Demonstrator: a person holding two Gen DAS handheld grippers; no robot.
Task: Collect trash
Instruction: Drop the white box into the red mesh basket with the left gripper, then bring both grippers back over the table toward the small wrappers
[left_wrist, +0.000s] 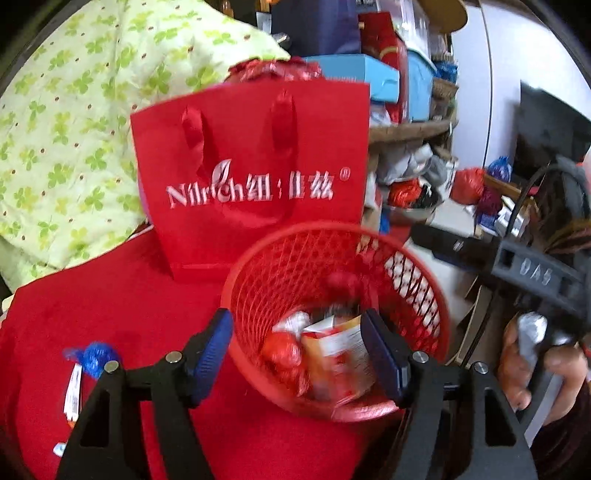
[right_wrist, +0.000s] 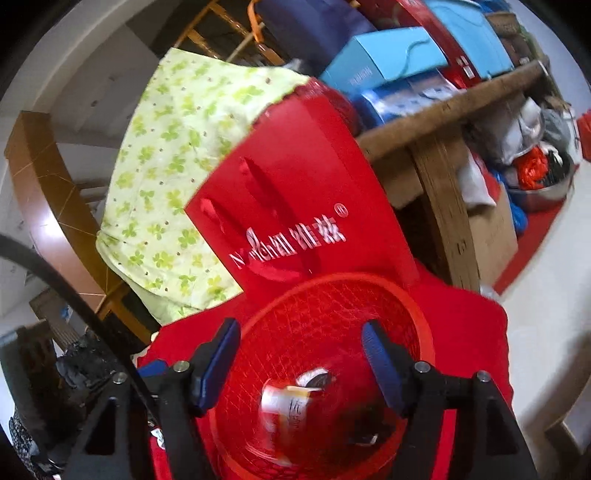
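Note:
A red mesh basket (left_wrist: 288, 266) (right_wrist: 332, 314) stands on a red cloth (left_wrist: 110, 295). It holds trash: an orange and white packet (left_wrist: 336, 354) (right_wrist: 284, 406), a red wrapper (left_wrist: 284, 354) and a white scrap (left_wrist: 295, 321), all blurred. My left gripper (left_wrist: 297, 354) hovers over the basket's mouth, open, its blue pads pressing on nothing. Over the same basket my right gripper (right_wrist: 301, 369) is open too, with nothing between its pads. A blue net scrap with a white tag (left_wrist: 96, 354) lies on the cloth, left of the left gripper.
A red gift bag (left_wrist: 251, 177) (right_wrist: 295, 206) stands right behind the basket, against a green clover-print cloth (left_wrist: 74, 110). Boxes crowd a wooden table (right_wrist: 443, 107) at the back right. Under it sit a cardboard box (right_wrist: 491, 236) and a metal bowl (right_wrist: 543, 192). A person's hand (left_wrist: 517, 362) shows at right.

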